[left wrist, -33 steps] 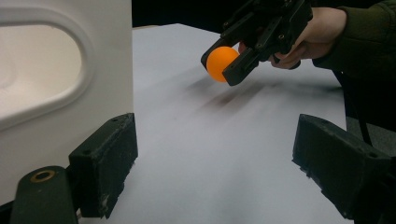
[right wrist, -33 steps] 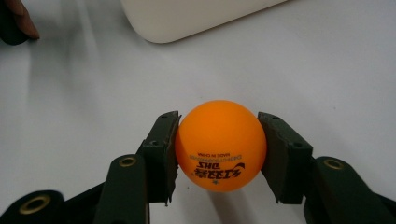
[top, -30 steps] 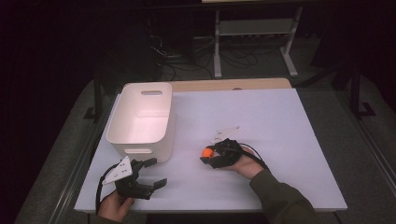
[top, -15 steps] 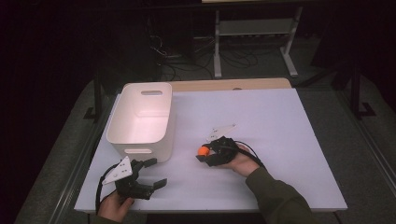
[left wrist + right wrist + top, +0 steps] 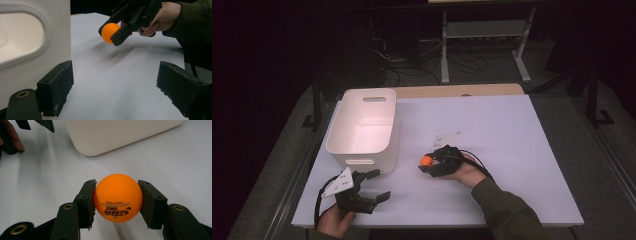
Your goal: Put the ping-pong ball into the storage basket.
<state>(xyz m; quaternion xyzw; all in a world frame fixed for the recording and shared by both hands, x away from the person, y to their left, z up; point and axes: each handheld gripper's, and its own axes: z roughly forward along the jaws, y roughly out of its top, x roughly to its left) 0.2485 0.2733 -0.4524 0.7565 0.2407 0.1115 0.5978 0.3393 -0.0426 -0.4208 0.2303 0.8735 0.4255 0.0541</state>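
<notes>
An orange table-tennis ball (image 5: 426, 160) hangs just above the white table (image 5: 522, 150), with my right gripper (image 5: 428, 163) shut on it. In the right gripper view the ball (image 5: 117, 205) sits squarely between both pads of that gripper (image 5: 117, 195). The left gripper view has the ball (image 5: 108, 30) ahead, held by the far gripper (image 5: 113, 33). My left gripper (image 5: 377, 184) rests open near the table's front left corner, its jaws (image 5: 116, 75) wide apart with nothing between them. A white bin (image 5: 362, 160) stands to the left of the ball; it looks empty.
The bin's near wall (image 5: 60, 30) is close beside my left gripper's left jaw, and its rounded corner (image 5: 120, 132) lies ahead of the ball. A small pale flat piece (image 5: 446, 137) lies behind the right hand. A metal rack (image 5: 482, 30) and cables stand beyond the table.
The right hand has carried the ball a little to the left, toward the bin. The left hand and its open gripper have stayed put.
</notes>
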